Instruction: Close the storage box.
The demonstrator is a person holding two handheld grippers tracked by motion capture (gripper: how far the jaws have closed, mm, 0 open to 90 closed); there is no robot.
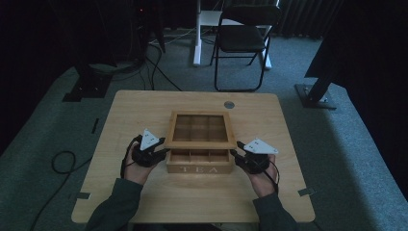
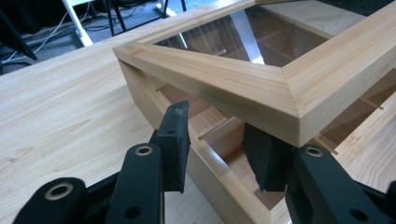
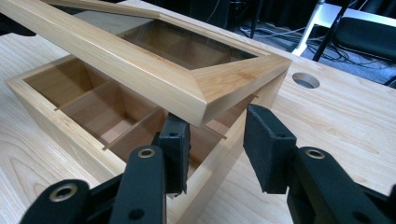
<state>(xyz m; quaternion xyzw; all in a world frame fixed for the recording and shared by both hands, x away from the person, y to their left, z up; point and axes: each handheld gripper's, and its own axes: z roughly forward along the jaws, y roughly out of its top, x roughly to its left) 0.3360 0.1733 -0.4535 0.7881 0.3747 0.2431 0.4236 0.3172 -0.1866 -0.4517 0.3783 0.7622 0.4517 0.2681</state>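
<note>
Both the left gripper [image 1: 162,153] and right gripper [image 1: 235,155] are sitting with jaws parted under the raised lid [image 1: 200,129], its corners hiding the box [image 1: 199,163] compartments, on a table [image 1: 144,106] fronting a chair [image 1: 243,38].

Both forearms are extended from the near edge, angled inward. The left gripper [image 1: 161,153] is held with jaws parted — so is the right gripper [image 1: 236,155], its hand [image 1: 262,179] wrapped behind it.

Pale smooth wooden tea box [image 1: 199,162], glossy glass-paned lid [image 1: 200,129], matt black jaws.
</note>
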